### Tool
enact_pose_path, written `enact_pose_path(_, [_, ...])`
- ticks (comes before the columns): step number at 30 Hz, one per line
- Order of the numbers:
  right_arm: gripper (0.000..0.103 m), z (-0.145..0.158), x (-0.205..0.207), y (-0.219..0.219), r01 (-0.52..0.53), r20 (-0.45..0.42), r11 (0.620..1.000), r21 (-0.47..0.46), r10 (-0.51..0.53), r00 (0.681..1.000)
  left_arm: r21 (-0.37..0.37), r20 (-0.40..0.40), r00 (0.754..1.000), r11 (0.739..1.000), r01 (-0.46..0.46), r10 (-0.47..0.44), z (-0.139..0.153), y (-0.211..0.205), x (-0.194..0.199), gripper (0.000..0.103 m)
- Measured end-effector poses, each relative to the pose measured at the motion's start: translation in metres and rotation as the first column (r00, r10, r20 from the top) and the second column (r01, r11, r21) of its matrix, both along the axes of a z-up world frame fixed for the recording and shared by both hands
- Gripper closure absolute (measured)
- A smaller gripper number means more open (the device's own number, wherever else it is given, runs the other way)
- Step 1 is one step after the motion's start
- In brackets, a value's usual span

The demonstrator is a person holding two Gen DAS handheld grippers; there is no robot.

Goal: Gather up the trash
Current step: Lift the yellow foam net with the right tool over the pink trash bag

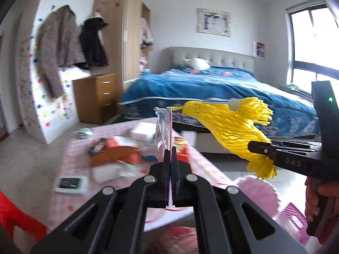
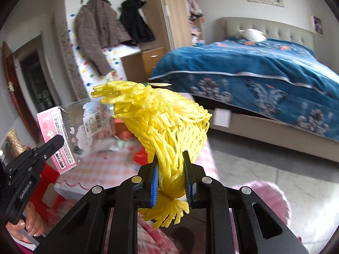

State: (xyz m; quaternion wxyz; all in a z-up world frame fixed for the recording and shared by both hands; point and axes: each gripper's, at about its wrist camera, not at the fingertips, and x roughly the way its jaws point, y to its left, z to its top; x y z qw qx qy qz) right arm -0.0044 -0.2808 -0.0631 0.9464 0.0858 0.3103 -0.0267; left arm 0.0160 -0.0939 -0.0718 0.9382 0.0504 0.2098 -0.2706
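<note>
Your left gripper [image 1: 170, 154] is clamped fully shut on the thin edge of a clear plastic packet [image 2: 70, 131], gripped low so the sheet stands upright and clear of the table [image 1: 63, 192]. Your right gripper [image 2: 171, 169] has its jaws partly closed, squeezing a yellow foam net [image 2: 167, 127] near its frayed end, the bulk lifted ahead of it. Both pieces of trash are in the air above the cluttered pink checked cloth. No bin or bag shows, so where they go can't be told.
</note>
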Motion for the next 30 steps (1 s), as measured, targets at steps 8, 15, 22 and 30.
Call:
enact_pose_path(8, [0.082, -0.011, -0.067, -0.063, 0.228, -0.021, 0.974, -0.001, -0.228, 0.973, -0.015, -0.046, 0.984, 0.985, 0.172, -0.173, -0.023, -0.066, -0.027, 0.103])
enact_pose_path(15, [0.081, -0.033, -0.102, -0.117, 0.369, -0.061, 0.929, 0.033, -0.367, 0.928, -0.008, -0.041, 0.955, 0.956, 0.295, -0.295, -0.032, -0.126, -0.042, 0.103])
enact_pose_path(22, [0.081, -0.066, -0.104, -0.152, 0.4, -0.131, 0.911, 0.098, -0.386, 0.913, 0.013, -0.12, 0.934, 0.94, 0.341, -0.337, -0.058, -0.172, -0.04, 0.103])
enact_pose_path(30, [0.078, -0.105, -0.094, -0.172, 0.41, -0.223, 0.896, 0.171, -0.37, 0.902, 0.061, -0.175, 0.914, 0.923, 0.381, -0.366, -0.084, -0.208, -0.03, 0.103])
